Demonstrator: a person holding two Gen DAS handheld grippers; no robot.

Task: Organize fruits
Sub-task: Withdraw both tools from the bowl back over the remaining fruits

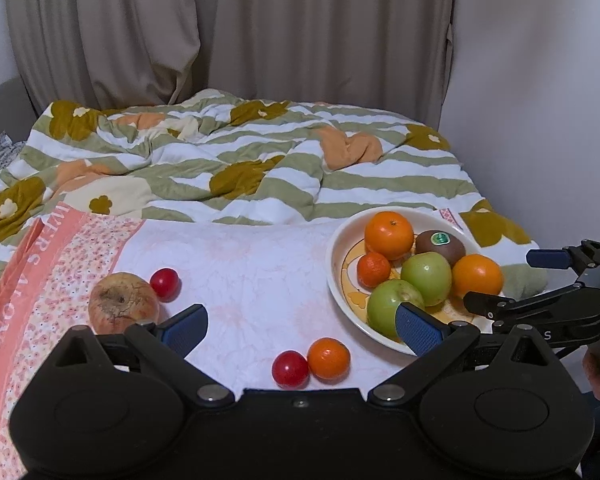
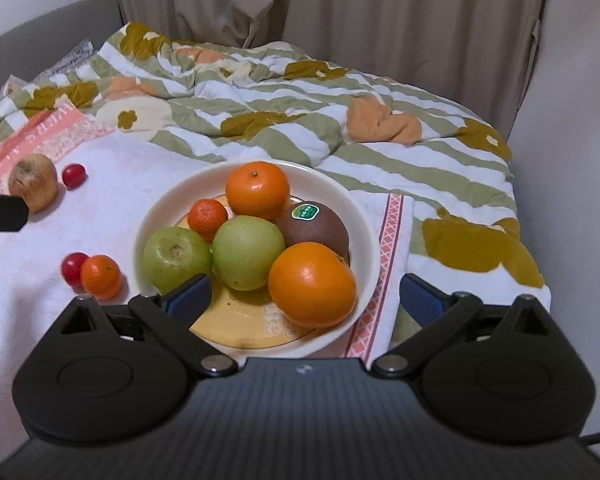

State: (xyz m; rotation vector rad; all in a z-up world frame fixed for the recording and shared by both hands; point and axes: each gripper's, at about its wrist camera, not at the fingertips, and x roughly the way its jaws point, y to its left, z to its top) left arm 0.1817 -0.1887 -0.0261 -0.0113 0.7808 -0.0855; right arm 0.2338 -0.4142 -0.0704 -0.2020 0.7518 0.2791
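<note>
A cream plate [image 1: 340, 248] [image 2: 364, 224] on the white cloth holds two oranges [image 2: 312, 284], a small mandarin [image 2: 207, 218], two green apples [image 2: 248, 252] and a kiwi [image 2: 316, 226]. Loose on the cloth lie a small mandarin [image 1: 328, 358] [image 2: 100, 276], a cherry tomato [image 1: 290, 368] beside it, a second cherry tomato [image 1: 164, 283] and a wrinkled apple [image 1: 122, 302] [image 2: 34, 182]. My left gripper [image 1: 302, 326] is open and empty above the loose mandarin and tomato. My right gripper [image 2: 306, 300] is open and empty over the plate's near edge; it also shows in the left wrist view [image 1: 512, 280].
The white cloth [image 1: 240, 264] has a pink floral border on the left. A rumpled green-striped quilt [image 1: 240, 160] covers the bed behind. Beige curtains [image 1: 260, 28] and a white wall close the back and right.
</note>
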